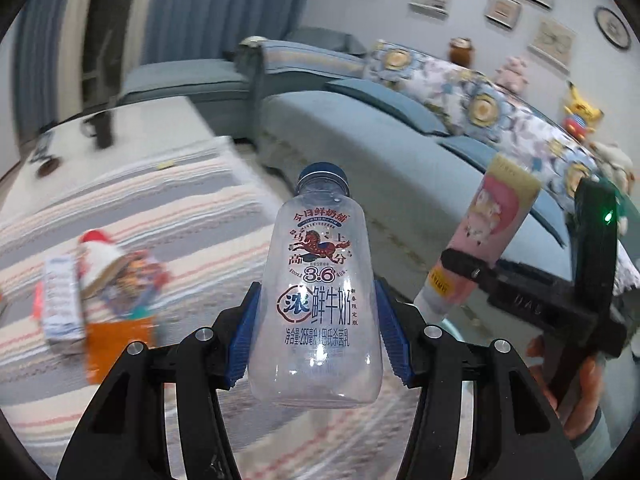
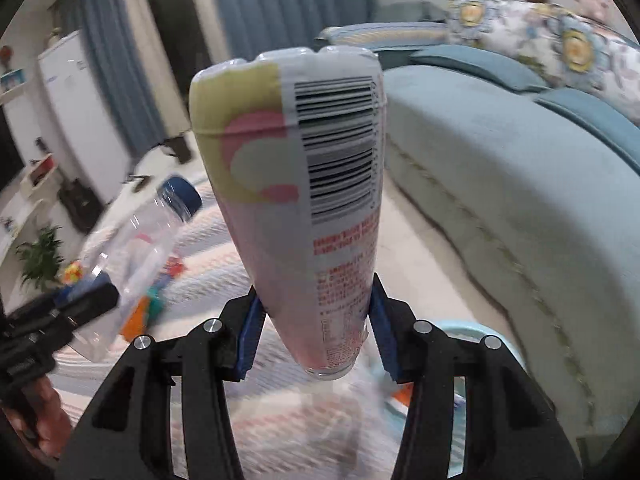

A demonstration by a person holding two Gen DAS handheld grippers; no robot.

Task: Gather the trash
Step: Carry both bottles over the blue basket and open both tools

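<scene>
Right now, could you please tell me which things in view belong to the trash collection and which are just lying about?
Job in hand:
- clear milk bottle, clamped in the left gripper
- pink drink bottle, clamped in the right gripper
- litter pile on the striped rug

Lying about:
- blue sofa
- floral cushions
- plush toys

Light: soft, even indoor brightness; no hard shadows.
Glare: small highlights on clear bottle [image 1: 316, 304].
Blur: striped rug [image 1: 132, 208] and far-left furniture smeared; near objects sharp.
Edges: fisheye bending, dark corner vignette.
</scene>
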